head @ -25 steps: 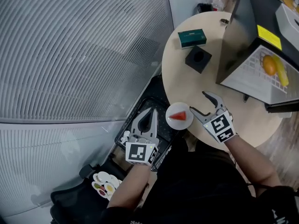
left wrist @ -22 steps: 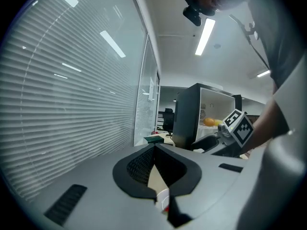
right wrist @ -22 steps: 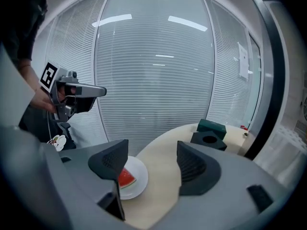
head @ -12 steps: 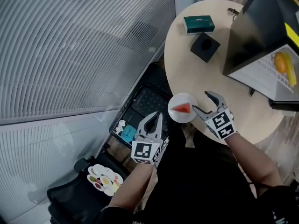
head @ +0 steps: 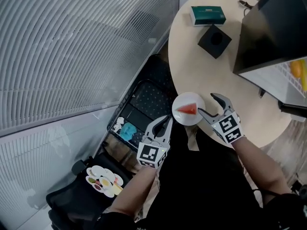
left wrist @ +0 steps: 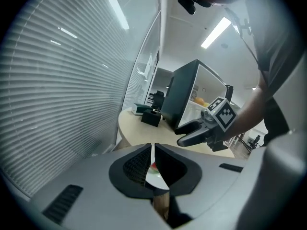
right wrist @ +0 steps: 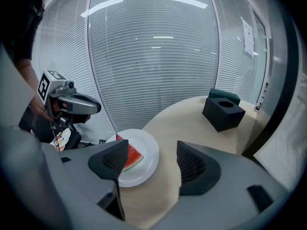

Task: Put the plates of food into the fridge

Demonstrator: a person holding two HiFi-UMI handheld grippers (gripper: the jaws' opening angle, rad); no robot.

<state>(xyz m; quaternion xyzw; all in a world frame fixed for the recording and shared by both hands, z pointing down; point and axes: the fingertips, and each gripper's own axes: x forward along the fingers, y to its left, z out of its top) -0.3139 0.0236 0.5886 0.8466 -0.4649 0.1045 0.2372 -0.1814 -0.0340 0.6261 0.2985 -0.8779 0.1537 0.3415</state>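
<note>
The person's bare left forearm (head: pixel 130 191) rises from six o'clock of the head view. The left gripper (head: pixel 164 122) points toward one o'clock and is held off the table's edge, above the dark gap beside it. Its jaws are pressed together with nothing between them. The right forearm (head: pixel 259 161) comes in from five o'clock, and the right gripper (head: pixel 207 104) lies low over the round table (head: pixel 201 75), aimed toward ten o'clock. Its jaws stand wide apart and clamp nothing.

The white plate (head: pixel 181 117) with a watermelon slice (head: pixel 187 109) rests on the near edge of the table. It lies at ten o'clock of the right gripper and one o'clock of the left. The right gripper's view shows its rim running behind one jaw, with part of the plate in the gap between the jaws. I cannot tell if that jaw touches it.

At seven o'clock, below the left arm, a white dish (head: pixel 101 180) of small coloured pieces lies on a black chair (head: pixel 72 202). A black cart (head: pixel 144 99) holding a blue thing (head: pixel 126 131) stands at nine o'clock of the plate.

Further across the table, at twelve to one o'clock of the plate, sits a black cube (head: pixel 214 40) with a round hole, and just beyond it a green box (head: pixel 207 15). The black fridge (head: pixel 271 28) stands at two o'clock, with an orange fruit (head: pixel 297 68) on its white shelf.
</note>
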